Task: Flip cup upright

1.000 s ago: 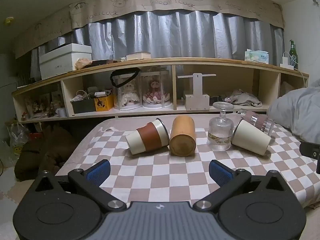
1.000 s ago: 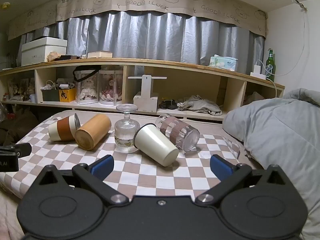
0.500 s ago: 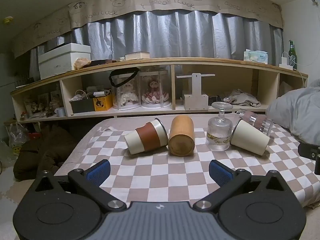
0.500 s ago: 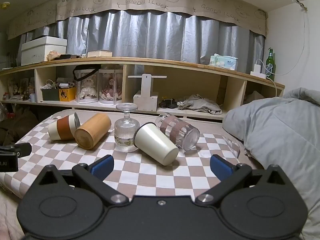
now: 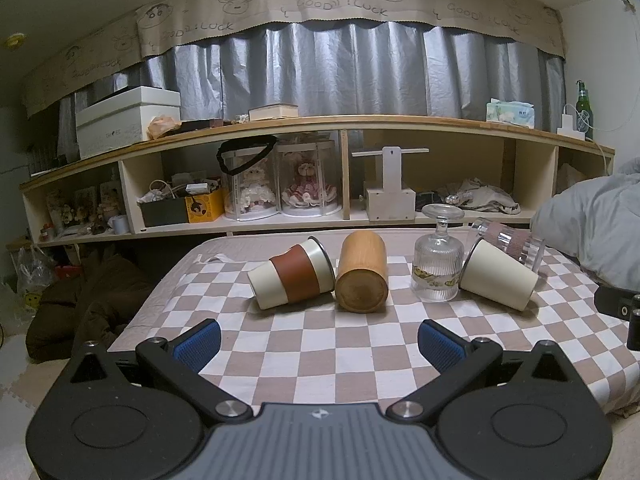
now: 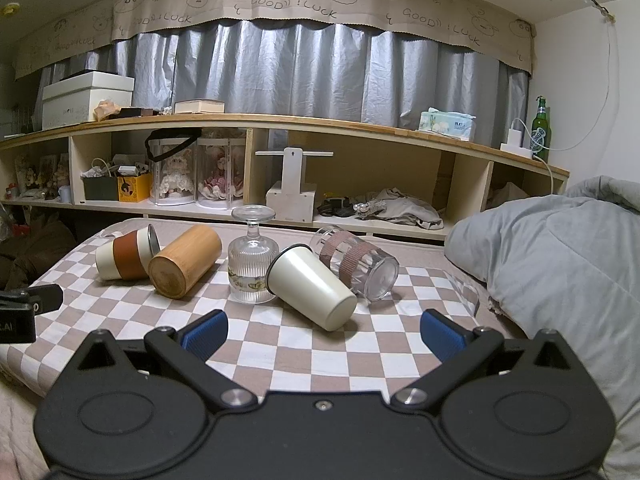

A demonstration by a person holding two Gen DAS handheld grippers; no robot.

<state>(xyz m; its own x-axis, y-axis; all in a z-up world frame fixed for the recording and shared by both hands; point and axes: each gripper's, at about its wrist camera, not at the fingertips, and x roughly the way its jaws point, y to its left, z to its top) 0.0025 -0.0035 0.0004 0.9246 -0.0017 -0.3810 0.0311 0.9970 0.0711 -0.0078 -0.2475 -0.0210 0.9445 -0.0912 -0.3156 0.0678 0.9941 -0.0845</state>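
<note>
Both tongs gape empty, left gripper [image 5: 319, 339] and right gripper [image 6: 323, 330]; cream cup [image 6: 312, 287] lies tipped, likely light, rigid, slippery, so pinch mid-wall.

Ahead of the right tool, part of the clear ribbed cup [image 6: 362, 266] hidden behind the cream cup [image 6: 312, 286]. At far left edge of this view, other tool [image 6: 24, 310] cut off. From the left tool, near side of bed's checkered cloth [image 5: 320, 344] covered by tool body. Shelf items [image 5: 176, 204] too small to name.
</note>
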